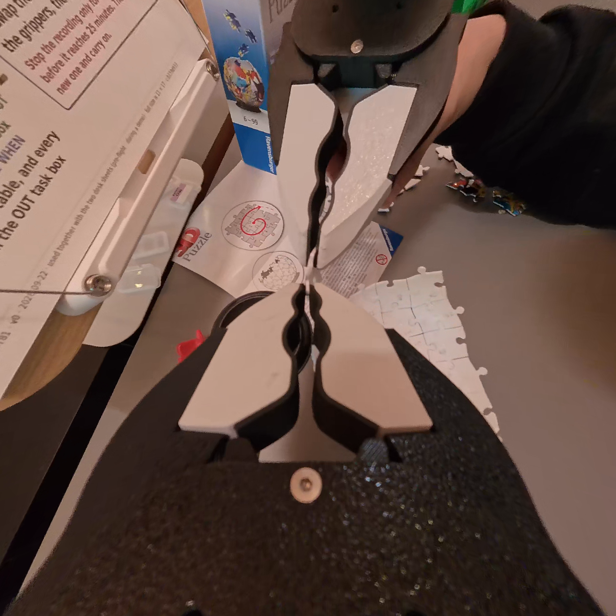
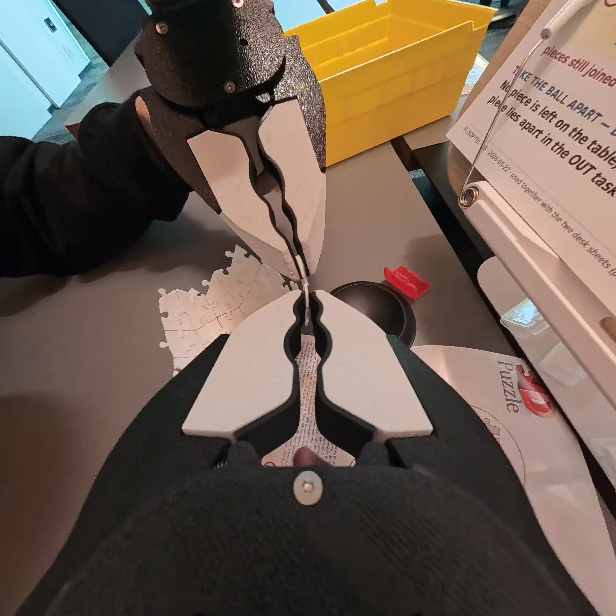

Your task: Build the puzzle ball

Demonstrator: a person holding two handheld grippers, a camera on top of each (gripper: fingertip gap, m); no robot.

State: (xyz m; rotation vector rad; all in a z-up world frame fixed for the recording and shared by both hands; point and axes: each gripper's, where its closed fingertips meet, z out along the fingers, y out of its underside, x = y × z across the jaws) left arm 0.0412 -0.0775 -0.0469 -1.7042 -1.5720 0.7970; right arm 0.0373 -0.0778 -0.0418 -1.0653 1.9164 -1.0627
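My left gripper [image 1: 308, 291] and my right gripper [image 1: 313, 263] meet tip to tip above the grey table. Both are shut on thin white puzzle piece material [image 1: 310, 275] seen edge-on; I cannot tell whether it is one piece or two. In the right wrist view my right gripper [image 2: 308, 293] is at the bottom, my left gripper [image 2: 301, 271] comes in from the upper left, and the white piece [image 2: 305, 283] bridges their tips. A joined sheet of white face-down pieces [image 1: 426, 320] lies on the table beside the tips; it also shows in the right wrist view [image 2: 206, 310].
A black round stand [image 2: 370, 310] and a red plastic part [image 2: 405, 281] sit just past the tips. A yellow bin [image 2: 383, 83] stands behind. The puzzle box [image 1: 246, 83], a leaflet [image 1: 253, 226], loose coloured pieces [image 1: 473, 188] and a sign stand [image 2: 550, 133] surround the spot. The grippers are tip to tip, or close to it.
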